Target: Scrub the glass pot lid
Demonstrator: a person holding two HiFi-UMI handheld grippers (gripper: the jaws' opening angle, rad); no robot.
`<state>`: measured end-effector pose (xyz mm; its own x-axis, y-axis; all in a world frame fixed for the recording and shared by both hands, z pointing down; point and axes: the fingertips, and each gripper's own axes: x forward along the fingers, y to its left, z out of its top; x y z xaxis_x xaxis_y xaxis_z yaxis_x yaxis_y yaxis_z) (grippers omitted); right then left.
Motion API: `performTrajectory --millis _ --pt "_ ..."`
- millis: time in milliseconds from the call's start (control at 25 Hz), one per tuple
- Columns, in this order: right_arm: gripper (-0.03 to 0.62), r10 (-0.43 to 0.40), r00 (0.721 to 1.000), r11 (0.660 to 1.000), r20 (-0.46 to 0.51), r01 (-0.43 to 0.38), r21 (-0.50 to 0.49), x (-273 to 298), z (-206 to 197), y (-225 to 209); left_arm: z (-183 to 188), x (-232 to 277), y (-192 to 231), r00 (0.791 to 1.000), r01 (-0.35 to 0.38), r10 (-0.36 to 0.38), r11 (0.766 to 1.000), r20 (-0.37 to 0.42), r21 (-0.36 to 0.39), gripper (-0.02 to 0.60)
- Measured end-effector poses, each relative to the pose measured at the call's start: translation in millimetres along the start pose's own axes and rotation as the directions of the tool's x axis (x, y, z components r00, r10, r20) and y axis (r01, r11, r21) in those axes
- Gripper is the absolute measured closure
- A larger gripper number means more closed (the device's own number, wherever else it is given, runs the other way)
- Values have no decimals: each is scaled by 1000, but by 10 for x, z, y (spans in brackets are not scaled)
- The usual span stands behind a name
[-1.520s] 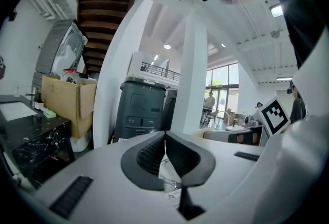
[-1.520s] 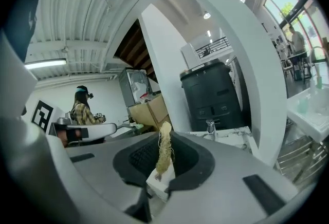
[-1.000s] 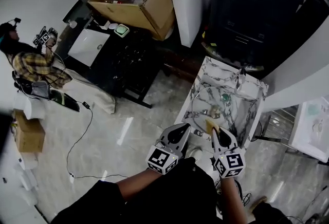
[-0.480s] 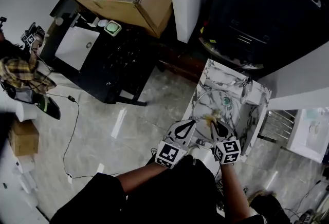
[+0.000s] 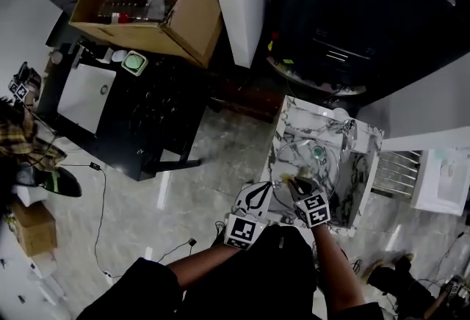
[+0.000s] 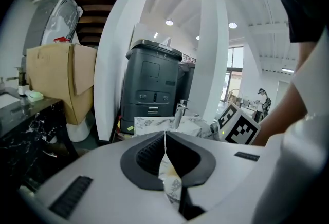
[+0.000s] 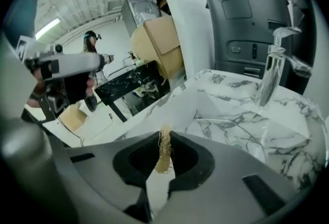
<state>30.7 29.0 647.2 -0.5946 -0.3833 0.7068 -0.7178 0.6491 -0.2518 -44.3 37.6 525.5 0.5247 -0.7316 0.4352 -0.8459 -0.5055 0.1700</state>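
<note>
Right gripper (image 7: 164, 138) is clamped on a tan fibrous scrubber (image 7: 163, 152), which stands as a thin strip in the seam between the jaws. Just ahead of its tips and slightly below lies the glass pot lid (image 5: 295, 158), flat in the marble sink (image 5: 290, 120), its green knob (image 5: 318, 153) on the far side from the gripper. I cannot tell whether the scrubber touches the glass. Being round, the lid offers no long axis; the stroke would run forward and down. Left gripper (image 6: 165, 135) has its jaws together on nothing and sits beside the right one, further from the lid, so the right is the nearer hand. Beyond the lid rises the faucet (image 7: 272, 71). Far off to the left, a cardboard box (image 5: 147, 6) holds dark items I cannot identify.
</note>
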Motion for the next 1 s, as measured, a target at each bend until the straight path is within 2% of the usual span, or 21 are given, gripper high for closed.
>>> performTrajectory --millis 80,240,360,720,880,1000 --pt "533 22 999 1000 -33 -22 -9 125 -125 14 -58 34 63 1000 2 -2 1000 -7 -3 565" --pt "533 74 996 997 -43 -75 -20 305 -194 39 -117 107 94 1000 27 -27 998 -7 -65 565" --pt "533 102 993 994 -60 -104 -45 412 -228 27 -115 128 67 1000 28 -28 996 1 -84 563" --pt "533 167 983 983 -81 -173 -68 603 -334 -32 -182 217 -54 999 -40 38 995 -31 -92 565" --pt "533 185 980 979 -74 -190 -71 646 -351 -137 -140 215 -70 997 -74 72 995 -26 -69 565" --pt "533 189 979 978 -75 -195 -72 663 -357 -201 -173 225 -31 992 -116 113 991 -56 -63 565"
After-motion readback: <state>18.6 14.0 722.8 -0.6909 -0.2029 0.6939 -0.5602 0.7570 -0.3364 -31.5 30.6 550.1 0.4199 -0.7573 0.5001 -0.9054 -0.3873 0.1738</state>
